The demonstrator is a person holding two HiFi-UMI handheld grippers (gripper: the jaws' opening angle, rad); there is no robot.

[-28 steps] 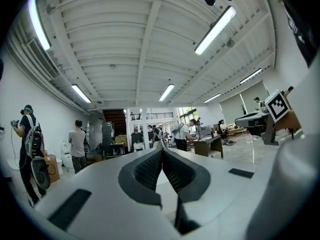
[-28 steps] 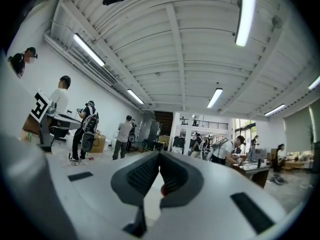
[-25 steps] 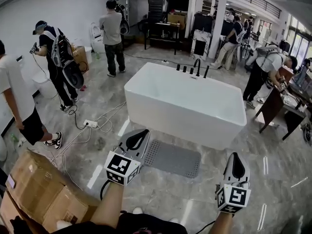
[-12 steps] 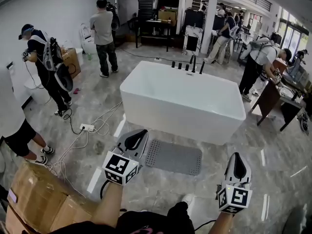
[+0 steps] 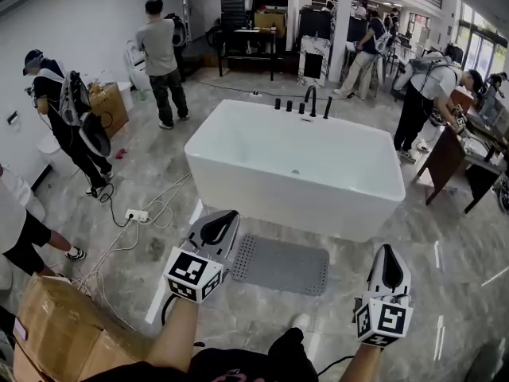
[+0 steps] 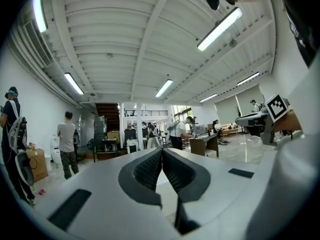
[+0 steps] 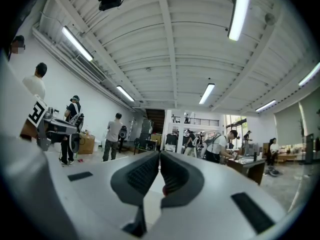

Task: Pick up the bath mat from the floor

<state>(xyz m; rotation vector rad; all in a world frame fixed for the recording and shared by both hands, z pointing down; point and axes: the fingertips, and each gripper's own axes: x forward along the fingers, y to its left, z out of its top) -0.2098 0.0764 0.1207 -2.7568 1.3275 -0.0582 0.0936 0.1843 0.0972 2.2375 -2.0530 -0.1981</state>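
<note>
A grey perforated bath mat lies flat on the marble floor in front of the white bathtub in the head view. My left gripper is held above the mat's left end, jaws shut with nothing between them. My right gripper hangs to the right of the mat, apart from it, also shut and empty. In the left gripper view the left gripper points level across the room, pads together. The right gripper view shows the right gripper the same way. The mat is in neither gripper view.
A cardboard box sits at the lower left. White cables and a power strip trail over the floor left of the tub. Several people stand around the room. A dark table stands at the right.
The view has moved closer to the tub and mat. Both grippers hold about the same place in the view, still shut. The people at the left have shifted.
</note>
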